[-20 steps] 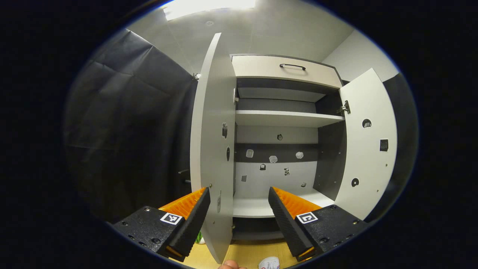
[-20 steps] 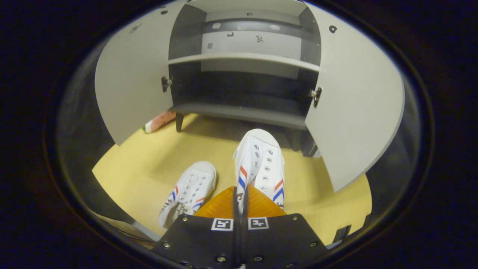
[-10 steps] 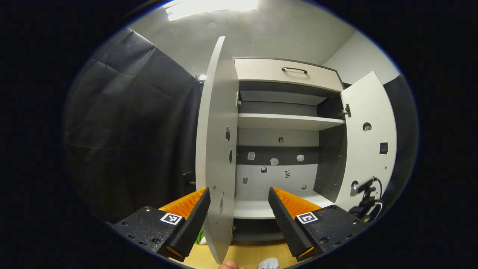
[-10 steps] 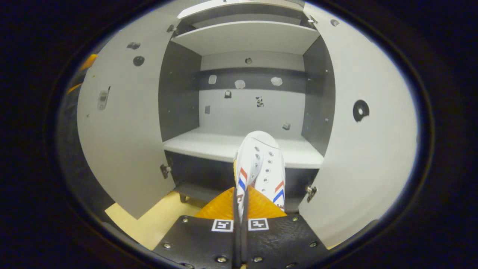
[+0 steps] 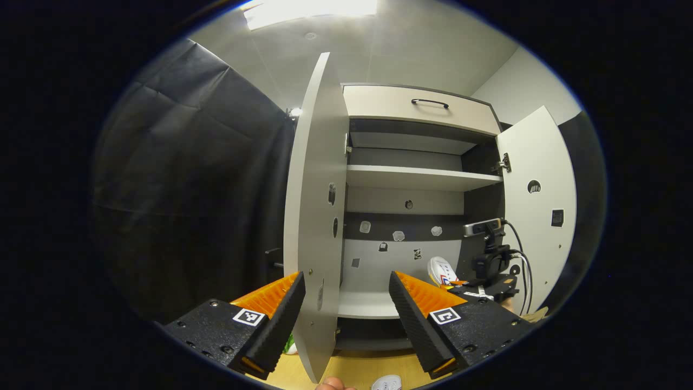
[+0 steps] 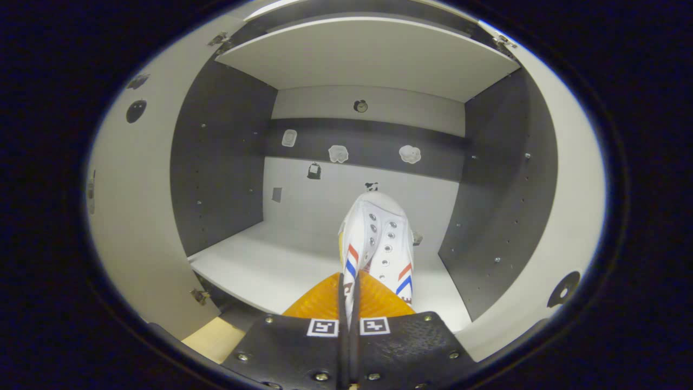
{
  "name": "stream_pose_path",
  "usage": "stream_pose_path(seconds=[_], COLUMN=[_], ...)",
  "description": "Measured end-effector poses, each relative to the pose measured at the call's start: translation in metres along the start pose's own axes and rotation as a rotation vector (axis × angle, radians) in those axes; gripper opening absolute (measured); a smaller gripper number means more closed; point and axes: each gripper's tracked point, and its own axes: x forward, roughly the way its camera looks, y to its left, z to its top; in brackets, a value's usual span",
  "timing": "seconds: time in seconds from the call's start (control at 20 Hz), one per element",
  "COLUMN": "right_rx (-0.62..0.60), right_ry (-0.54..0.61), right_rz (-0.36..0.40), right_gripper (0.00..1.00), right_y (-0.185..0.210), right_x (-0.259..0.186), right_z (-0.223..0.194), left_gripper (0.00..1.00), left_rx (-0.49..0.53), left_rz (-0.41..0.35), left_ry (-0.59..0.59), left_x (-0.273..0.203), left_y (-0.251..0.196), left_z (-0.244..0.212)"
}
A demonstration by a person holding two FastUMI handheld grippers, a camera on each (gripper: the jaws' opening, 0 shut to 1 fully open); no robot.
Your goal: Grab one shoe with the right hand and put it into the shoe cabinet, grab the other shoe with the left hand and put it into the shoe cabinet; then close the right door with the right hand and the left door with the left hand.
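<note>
My right gripper (image 6: 349, 290) is shut on the side wall of a white shoe (image 6: 379, 244) with red and blue stripes. It holds the shoe toe-forward above the white lower shelf (image 6: 260, 265), inside the open shoe cabinet. The left gripper view shows that same shoe (image 5: 441, 270) and the right gripper (image 5: 460, 283) at the cabinet's right side, beside the open right door (image 5: 536, 206). My left gripper (image 5: 346, 306) is open and holds nothing. The open left door (image 5: 316, 216) stands edge-on between its fingers, farther off. The other shoe (image 5: 387, 383) lies on the floor below.
The cabinet has an upper shelf (image 5: 417, 176) and a drawer (image 5: 422, 105) with a dark handle on top. Black cloth (image 5: 189, 189) hangs left of the cabinet. A green object (image 5: 291, 344) lies on the yellow floor (image 6: 216, 338) under the left door.
My right gripper has lifted the shoe off the floor and carried it forward into the lower compartment. My left gripper stays open and has barely moved.
</note>
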Motion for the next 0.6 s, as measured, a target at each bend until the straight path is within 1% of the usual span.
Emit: stream_pose_path(seconds=[0.15,0.3,0.6], right_rx=[-0.02,-0.04,0.021], right_ry=[0.066,0.128,0.177], right_rz=[-0.039,-0.06,-0.077], right_gripper=[0.0,0.0,0.01], right_y=[-0.008,-0.015,-0.017], right_x=[0.033,0.058,0.076], right_z=[-0.012,-0.032,-0.045], left_gripper=[0.95,0.95,0.95], left_rx=[-0.006,-0.005,0.009], left_rz=[0.008,0.017,0.033], left_ry=[-0.002,-0.001,0.0], left_x=[0.0,0.001,0.002], left_y=[0.0,0.0,0.0], left_z=[0.0,0.0,0.0])
